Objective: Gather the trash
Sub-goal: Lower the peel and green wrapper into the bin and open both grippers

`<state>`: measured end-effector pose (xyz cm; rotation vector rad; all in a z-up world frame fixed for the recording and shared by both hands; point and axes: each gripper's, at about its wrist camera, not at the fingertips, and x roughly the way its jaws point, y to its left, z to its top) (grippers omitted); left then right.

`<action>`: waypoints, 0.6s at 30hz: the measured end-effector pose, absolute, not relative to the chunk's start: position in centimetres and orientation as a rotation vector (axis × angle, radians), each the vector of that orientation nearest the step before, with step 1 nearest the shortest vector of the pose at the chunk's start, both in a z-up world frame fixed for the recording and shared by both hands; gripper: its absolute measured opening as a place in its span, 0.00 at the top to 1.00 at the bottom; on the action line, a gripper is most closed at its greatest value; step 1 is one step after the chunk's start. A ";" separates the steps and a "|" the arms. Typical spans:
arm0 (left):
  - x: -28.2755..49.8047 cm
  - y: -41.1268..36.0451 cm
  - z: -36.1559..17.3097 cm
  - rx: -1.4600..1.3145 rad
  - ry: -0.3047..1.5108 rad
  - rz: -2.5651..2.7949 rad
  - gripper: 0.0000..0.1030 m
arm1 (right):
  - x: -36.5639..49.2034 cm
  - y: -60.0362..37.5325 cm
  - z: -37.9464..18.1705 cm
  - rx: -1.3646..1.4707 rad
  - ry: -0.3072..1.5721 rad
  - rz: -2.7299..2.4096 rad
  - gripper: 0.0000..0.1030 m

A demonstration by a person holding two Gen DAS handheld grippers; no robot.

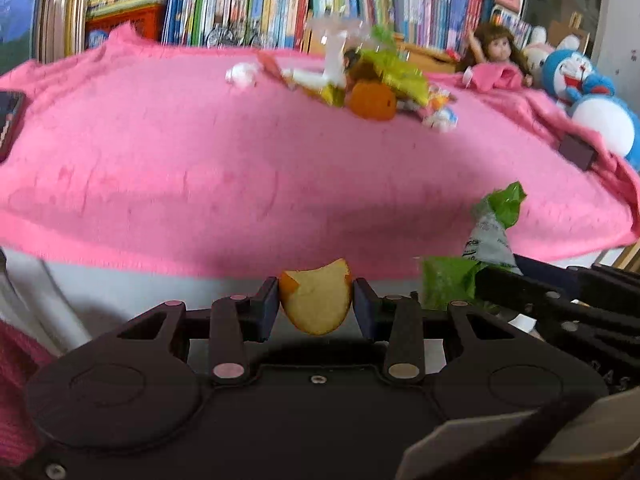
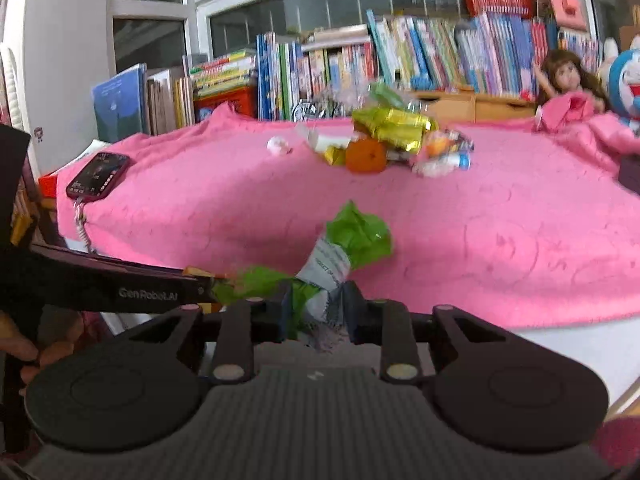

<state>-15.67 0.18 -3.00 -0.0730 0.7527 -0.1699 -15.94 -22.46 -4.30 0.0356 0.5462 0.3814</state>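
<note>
L gripper [image 1: 316, 300] clenched on peel piece [image 1: 316, 298], R gripper [image 2: 316, 308] grasping green wrapper [image 2: 352, 240], trash pile [image 2: 384, 140] w/ orange on pink blanket [image 2: 480, 240]

The wrapper pile [image 2: 394, 140] is motion-blurred, its pieces indistinct. The phone [image 1: 9, 122] is cut by the left edge; book spines [image 2: 420, 54] are unreadable.

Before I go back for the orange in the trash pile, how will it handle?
The orange looks round, so a nudge would probably roll it across the pink blanket. It seems firm enough for a pinch. Wrappers lean over it, so lifting it likely shifts them.
</note>
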 end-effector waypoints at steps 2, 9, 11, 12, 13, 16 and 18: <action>-15.8 0.3 -3.9 -0.071 0.782 -0.165 0.64 | -16.2 -22.3 -4.9 0.026 0.570 0.385 0.69; -15.7 0.0 -6.7 -0.050 0.894 -0.174 0.64 | -16.3 -22.2 -7.2 0.046 0.673 0.378 0.69; -15.7 -0.2 -7.5 -0.046 0.931 -0.179 0.64 | -16.1 -22.2 -8.0 0.049 0.715 0.377 0.69; -15.6 -0.3 -7.9 -0.041 0.951 -0.179 0.64 | -16.0 -22.2 -8.5 0.051 0.736 0.373 0.69; -15.6 -0.4 -8.3 -0.034 0.972 -0.180 0.64 | -15.9 -22.2 -8.9 0.051 0.751 0.370 0.69; -15.5 -0.6 -9.5 -0.014 1.032 -0.179 0.63 | -15.7 -22.3 -10.0 0.065 0.804 0.359 0.69; -15.3 -0.5 -10.2 -0.015 1.060 -0.178 0.63 | -15.5 -22.4 -10.5 0.075 0.831 0.356 0.68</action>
